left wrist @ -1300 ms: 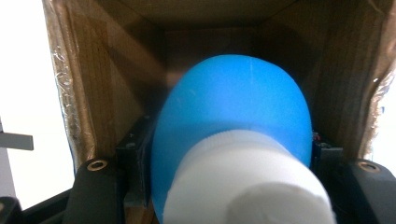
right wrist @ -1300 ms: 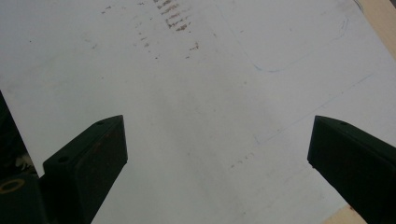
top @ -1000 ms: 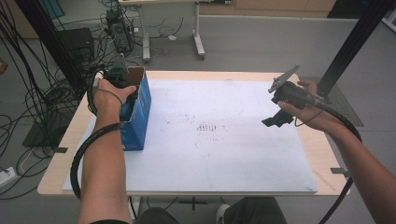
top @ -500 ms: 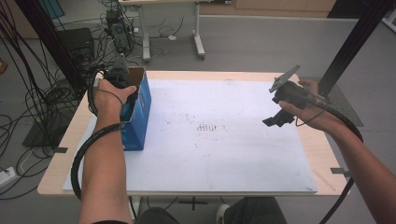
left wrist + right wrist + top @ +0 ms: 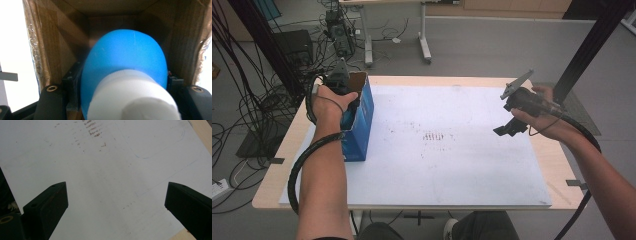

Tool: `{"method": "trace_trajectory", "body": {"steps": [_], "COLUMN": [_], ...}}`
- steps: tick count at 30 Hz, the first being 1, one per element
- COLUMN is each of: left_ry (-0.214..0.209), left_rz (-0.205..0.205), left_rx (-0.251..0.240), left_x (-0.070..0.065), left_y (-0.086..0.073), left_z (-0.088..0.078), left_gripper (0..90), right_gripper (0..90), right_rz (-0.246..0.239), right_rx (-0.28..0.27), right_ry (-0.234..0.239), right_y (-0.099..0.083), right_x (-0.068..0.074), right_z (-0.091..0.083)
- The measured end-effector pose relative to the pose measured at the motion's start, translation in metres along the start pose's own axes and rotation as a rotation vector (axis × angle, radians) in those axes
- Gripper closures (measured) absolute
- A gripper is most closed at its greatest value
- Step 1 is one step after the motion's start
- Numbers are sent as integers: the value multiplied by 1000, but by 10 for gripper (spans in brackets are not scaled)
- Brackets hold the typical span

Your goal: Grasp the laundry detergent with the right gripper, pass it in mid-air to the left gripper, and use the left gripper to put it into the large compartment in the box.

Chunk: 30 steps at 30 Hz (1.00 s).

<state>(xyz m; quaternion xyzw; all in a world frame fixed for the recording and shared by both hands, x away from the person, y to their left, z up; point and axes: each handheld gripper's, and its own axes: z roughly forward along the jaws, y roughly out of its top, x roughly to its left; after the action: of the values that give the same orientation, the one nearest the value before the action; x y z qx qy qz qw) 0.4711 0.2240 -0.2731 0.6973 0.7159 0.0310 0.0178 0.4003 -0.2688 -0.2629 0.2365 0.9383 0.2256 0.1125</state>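
A blue bottle [image 5: 125, 52] with a white cap [image 5: 132, 97] sits between my left gripper's [image 5: 122, 83] black jaws, which are shut on it. The bottle points into the brown inside of a cardboard box [image 5: 57, 50]. In the high view this blue box [image 5: 362, 120] stands open-topped at the table's left, and my left gripper [image 5: 339, 82] reaches down into its top, fingertips hidden. My right gripper [image 5: 511, 127] hovers over the right part of the white sheet [image 5: 437, 165]. Its jaws stand wide apart with nothing between them [image 5: 116, 195].
The white sheet covers most of the wooden table [image 5: 287, 150] and bears faint brown marks [image 5: 434, 137] near its middle. Cables [image 5: 242, 110] and black stands crowd the floor at the left. A black post [image 5: 582, 55] rises at the back right.
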Motion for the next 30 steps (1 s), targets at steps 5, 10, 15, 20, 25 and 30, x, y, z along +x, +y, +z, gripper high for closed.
{"method": "trace_trajectory", "body": {"steps": [5,10,15,20,25,30], "left_ry": [2,5,5,4,4,3], "left_rz": [1,2,3,2,2,2], "left_rx": [0,1,1,-1,-1,-2], "left_x": [-1,-1,-1,-1,-1,-1], "left_y": [0,0,0,0,0,0], "left_z": [0,0,0,0,0,0], "left_gripper": [356,357,357,357,357,357], "right_gripper": [48,47,48,48,47,48], "right_rz": [-3,-3,-2,-1,-1,-2], "right_rx": [-3,-6,-7,-9,-10,-10], "right_ry": [-2,-2,2,2,-3,-5], "right_y": [2,2,2,2,3,3], "right_x": [0,-1,0,0,-1,0], "right_z": [-2,-1,0,0,-2,-2]}}
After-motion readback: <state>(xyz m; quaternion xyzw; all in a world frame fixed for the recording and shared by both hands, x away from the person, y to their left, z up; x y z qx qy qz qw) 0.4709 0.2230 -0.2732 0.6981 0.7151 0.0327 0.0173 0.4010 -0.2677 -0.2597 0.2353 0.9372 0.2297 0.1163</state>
